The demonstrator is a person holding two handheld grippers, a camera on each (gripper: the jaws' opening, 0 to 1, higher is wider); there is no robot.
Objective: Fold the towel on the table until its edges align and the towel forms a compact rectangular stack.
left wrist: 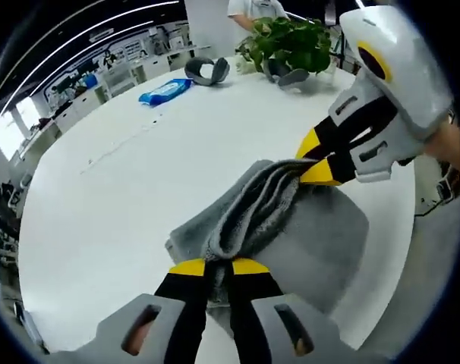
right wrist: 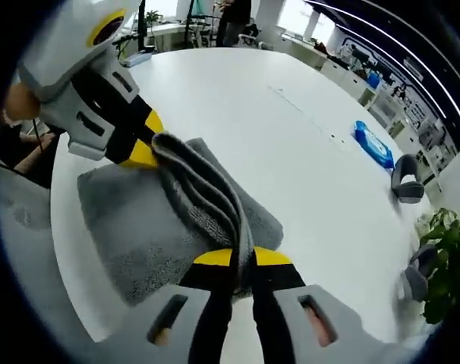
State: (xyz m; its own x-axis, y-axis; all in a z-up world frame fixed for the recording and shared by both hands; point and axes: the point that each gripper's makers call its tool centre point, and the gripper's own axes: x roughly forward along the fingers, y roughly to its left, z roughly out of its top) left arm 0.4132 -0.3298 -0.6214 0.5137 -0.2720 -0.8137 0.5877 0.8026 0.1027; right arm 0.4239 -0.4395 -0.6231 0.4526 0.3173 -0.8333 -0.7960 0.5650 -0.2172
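- Towel [left wrist: 291,227], grey and thick, lies near the edge of the white tabletop [left wrist: 177,174], part flat and part gathered into a raised ridge of folds strung between the two tools
- Left tool [left wrist: 218,267] has its yellow-tipped jaws pinched together on one end of that ridge; in the right gripper view it comes in from the left, biting the far end [right wrist: 148,152]
- Right tool [right wrist: 242,258] is likewise clamped on the towel, at the opposite end of the ridge; the left gripper view shows it entering from the right [left wrist: 321,163]
- Farther back on the tabletop sit a blue packet [left wrist: 164,91], a grey curved object [left wrist: 207,70] and a potted plant [left wrist: 291,42], all well apart from the towel
- Risk, as I judge it: the bunched layers look uneven, so laying them down as they are could leave the edges misaligned
- If one tool pulls harder than the other, the flat part may drag toward the tabletop edge or the cloth may slip from a grip
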